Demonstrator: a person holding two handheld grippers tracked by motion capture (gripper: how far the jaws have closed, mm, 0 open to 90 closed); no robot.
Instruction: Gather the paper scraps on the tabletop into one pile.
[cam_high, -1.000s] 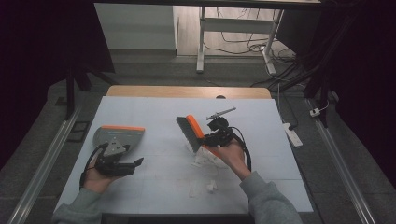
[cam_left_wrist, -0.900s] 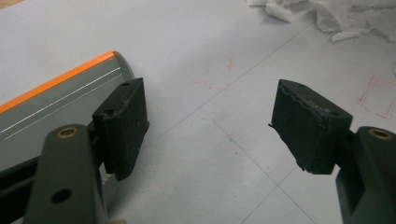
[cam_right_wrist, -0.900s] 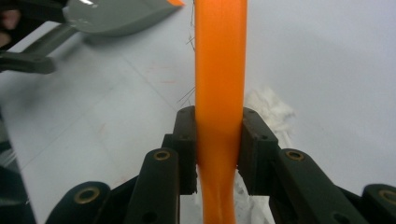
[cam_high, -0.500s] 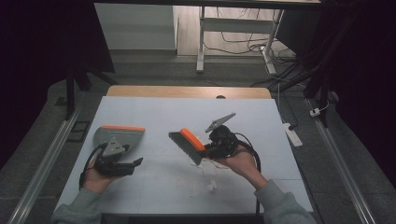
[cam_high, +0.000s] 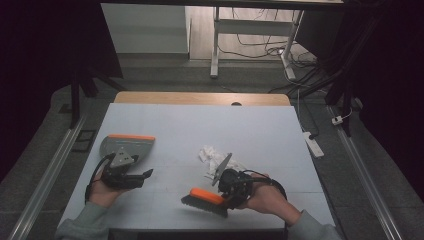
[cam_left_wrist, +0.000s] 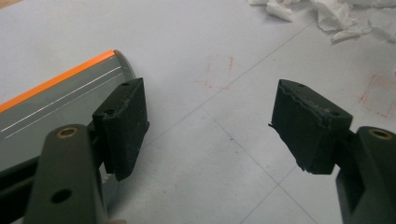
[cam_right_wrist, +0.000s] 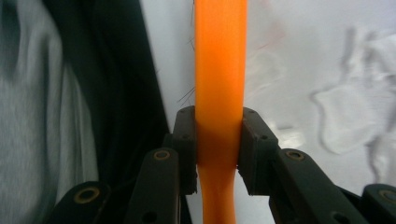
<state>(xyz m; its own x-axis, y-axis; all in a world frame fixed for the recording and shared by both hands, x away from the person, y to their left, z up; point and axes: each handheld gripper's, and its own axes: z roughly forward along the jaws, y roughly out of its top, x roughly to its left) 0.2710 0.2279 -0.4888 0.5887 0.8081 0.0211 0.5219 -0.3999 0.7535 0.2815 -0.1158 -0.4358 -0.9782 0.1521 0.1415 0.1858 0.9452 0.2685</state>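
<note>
Table (cam_high: 165, 125) | brush (cam_high: 206, 199) moved nearer front edge | dustpan (cam_high: 127, 146) unmoved

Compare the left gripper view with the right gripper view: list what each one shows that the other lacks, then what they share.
Left gripper view alone: the grey dustpan with an orange edge beside the open left gripper.
Right gripper view alone: the right gripper shut on the orange brush handle, and a grey sleeve.
Both: crumpled white paper scraps on the pale table.
</note>
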